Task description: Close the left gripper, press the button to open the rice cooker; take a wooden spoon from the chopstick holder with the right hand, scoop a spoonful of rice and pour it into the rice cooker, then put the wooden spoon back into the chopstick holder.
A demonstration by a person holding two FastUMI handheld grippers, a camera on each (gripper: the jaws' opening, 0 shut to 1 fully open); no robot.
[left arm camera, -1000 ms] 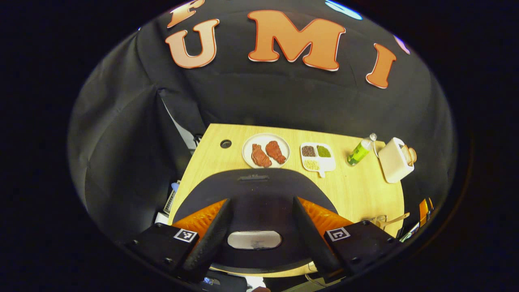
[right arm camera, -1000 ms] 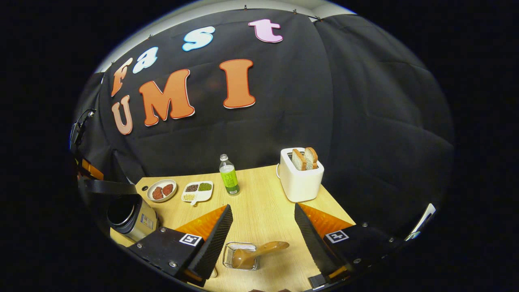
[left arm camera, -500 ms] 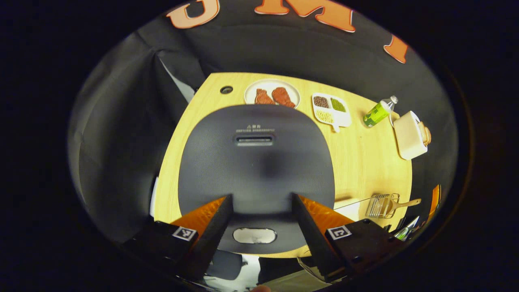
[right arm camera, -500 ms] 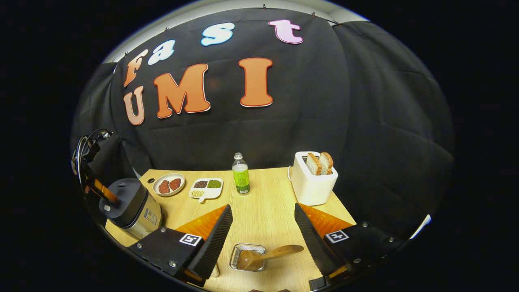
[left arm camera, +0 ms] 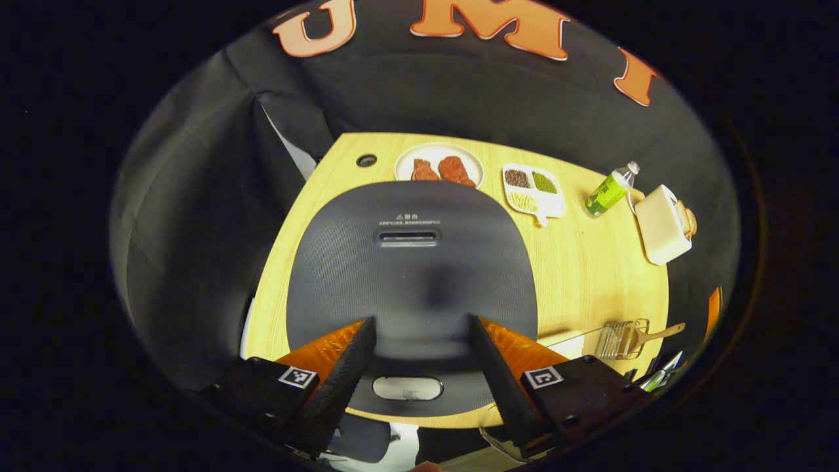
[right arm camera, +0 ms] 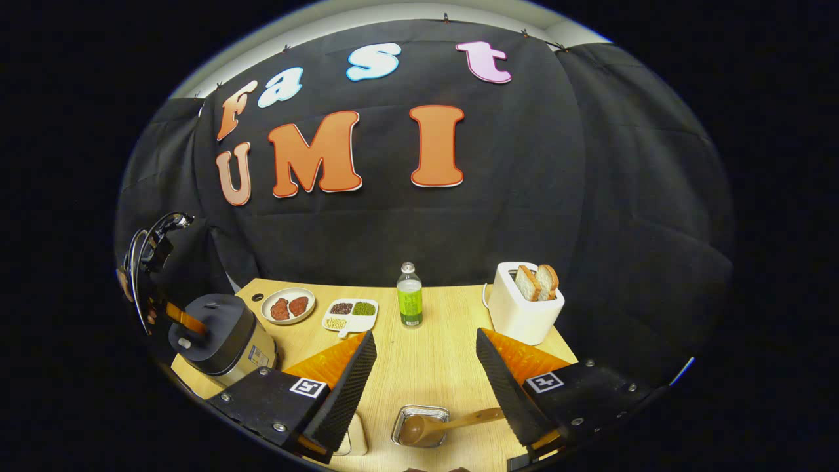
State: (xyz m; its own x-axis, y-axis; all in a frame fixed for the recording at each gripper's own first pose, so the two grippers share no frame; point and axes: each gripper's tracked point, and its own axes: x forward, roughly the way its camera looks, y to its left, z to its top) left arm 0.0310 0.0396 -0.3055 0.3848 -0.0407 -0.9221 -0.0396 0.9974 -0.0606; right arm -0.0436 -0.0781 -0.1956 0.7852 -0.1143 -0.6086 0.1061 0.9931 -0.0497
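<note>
Left gripper (left arm camera: 419, 334): fingers standing wide apart, hovering over closed rice cooker (left arm camera: 409, 262). Right gripper (right arm camera: 426, 367): likewise gaping wide, empty. Wooden spoon (right arm camera: 436, 426) lying in chopstick holder (right arm camera: 419, 416) at 6 o'clock.

The rice cooker (right arm camera: 219, 335) filled the table's (right arm camera: 426, 367) near left corner, its shut lid (left arm camera: 409, 275) right under the spread left gripper (left arm camera: 419, 367). Behind it, a plate of meat (right arm camera: 288, 305), a divided tray (right arm camera: 351, 313), a bottle (right arm camera: 409, 304) and a toaster (right arm camera: 523, 303) lined the back edge. Bare wood lay open mid-table. At the front edge, the chopstick holder (right arm camera: 419, 426) stood between the right gripper's (right arm camera: 426, 387) parted fingers, the wooden spoon (right arm camera: 452, 423) slanting out to the right.
</note>
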